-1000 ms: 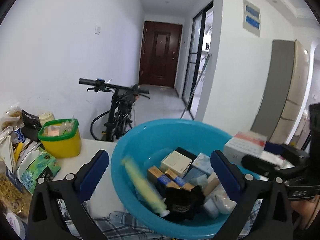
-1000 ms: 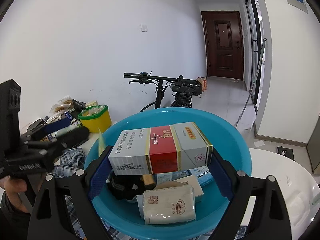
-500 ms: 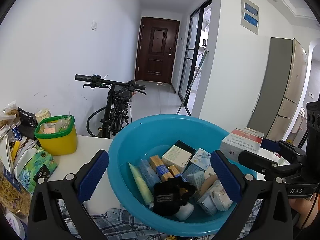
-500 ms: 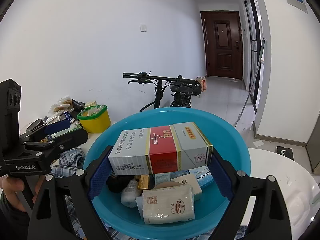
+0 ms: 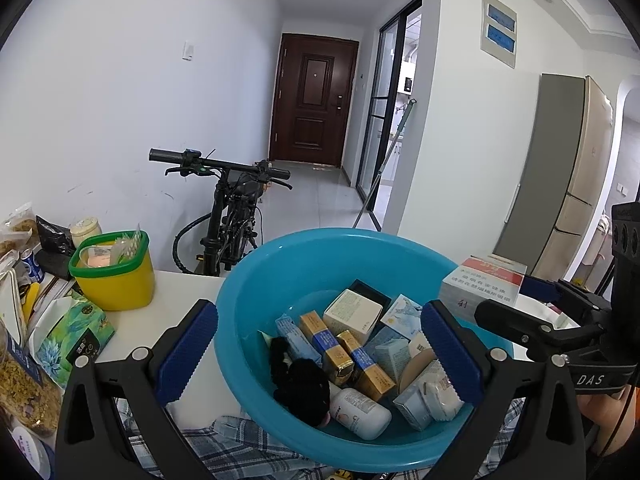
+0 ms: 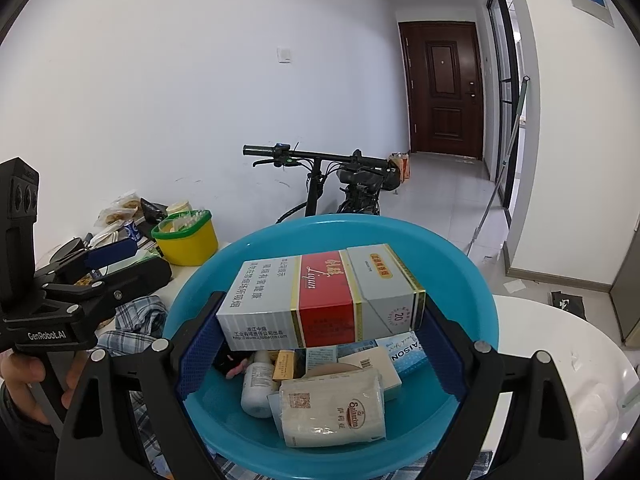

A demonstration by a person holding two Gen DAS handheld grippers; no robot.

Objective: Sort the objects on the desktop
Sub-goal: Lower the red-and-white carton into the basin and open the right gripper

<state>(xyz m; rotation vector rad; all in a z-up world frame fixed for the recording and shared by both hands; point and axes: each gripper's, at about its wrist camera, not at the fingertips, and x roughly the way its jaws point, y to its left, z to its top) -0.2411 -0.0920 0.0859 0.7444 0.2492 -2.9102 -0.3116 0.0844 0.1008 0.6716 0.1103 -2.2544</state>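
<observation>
Right wrist view only: right gripper (image 6: 320,344) clamps cigarette carton (image 6: 320,300) by its ends, long axis crosswise over blue basin (image 6: 472,280); left gripper (image 5: 318,356) wide, empty

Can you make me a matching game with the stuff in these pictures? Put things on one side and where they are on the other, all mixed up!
Things:
1. cigarette carton
2. white bottle
3. yellow tub
4. bicycle

Places:
A. on the floor behind the table
B. lying inside the blue basin
C. on the table, left of the basin
D. clamped in the right gripper

Pairs: 1-D, 2-B, 3-C, 4-A
</observation>
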